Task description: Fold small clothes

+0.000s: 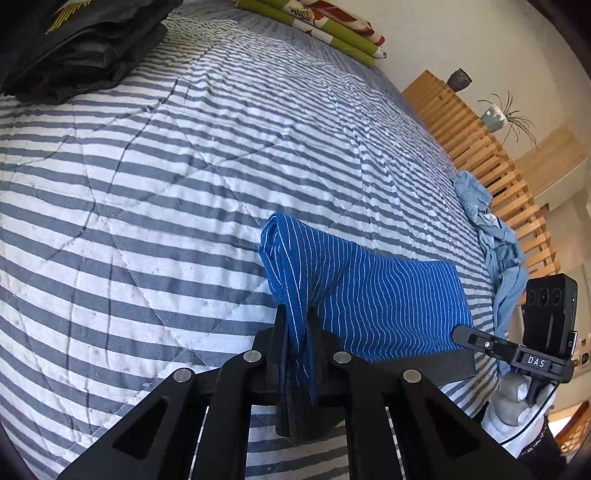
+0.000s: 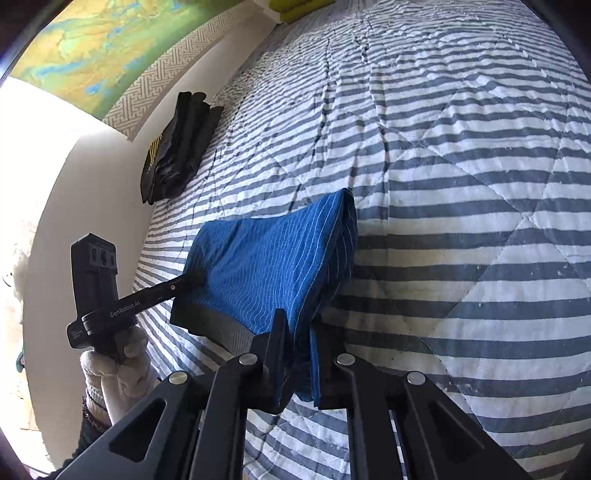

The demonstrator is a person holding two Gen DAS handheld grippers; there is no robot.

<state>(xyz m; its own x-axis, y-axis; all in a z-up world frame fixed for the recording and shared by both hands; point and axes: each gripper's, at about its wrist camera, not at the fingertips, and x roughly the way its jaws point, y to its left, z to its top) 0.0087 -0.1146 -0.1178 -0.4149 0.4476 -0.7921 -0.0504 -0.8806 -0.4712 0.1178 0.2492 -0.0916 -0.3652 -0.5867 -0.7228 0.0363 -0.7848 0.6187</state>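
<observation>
A small blue garment with thin white stripes (image 1: pixel 373 291) hangs stretched above the striped bed between both grippers. My left gripper (image 1: pixel 297 317) is shut on one end of it, the cloth bunched between the black fingers. The other end of the blue garment (image 2: pixel 273 266) is pinched in my right gripper (image 2: pixel 299 328), also shut. Each wrist view shows the opposite gripper at the far side: the right gripper (image 1: pixel 465 334) held by a gloved hand (image 1: pixel 517 402), and the left gripper (image 2: pixel 192 278) held by a gloved hand (image 2: pixel 118 365). A dark waistband edge (image 2: pixel 207 321) hangs below.
The bed's grey-and-white striped quilt (image 1: pixel 184 166) fills both views. A folded stack of black clothes (image 1: pixel 74 48) lies at the far corner near the wall. A crumpled light-blue garment (image 1: pixel 491 229) lies by the wooden slatted rail (image 1: pixel 480 147). Green patterned bedding (image 1: pixel 317 26) sits at the head.
</observation>
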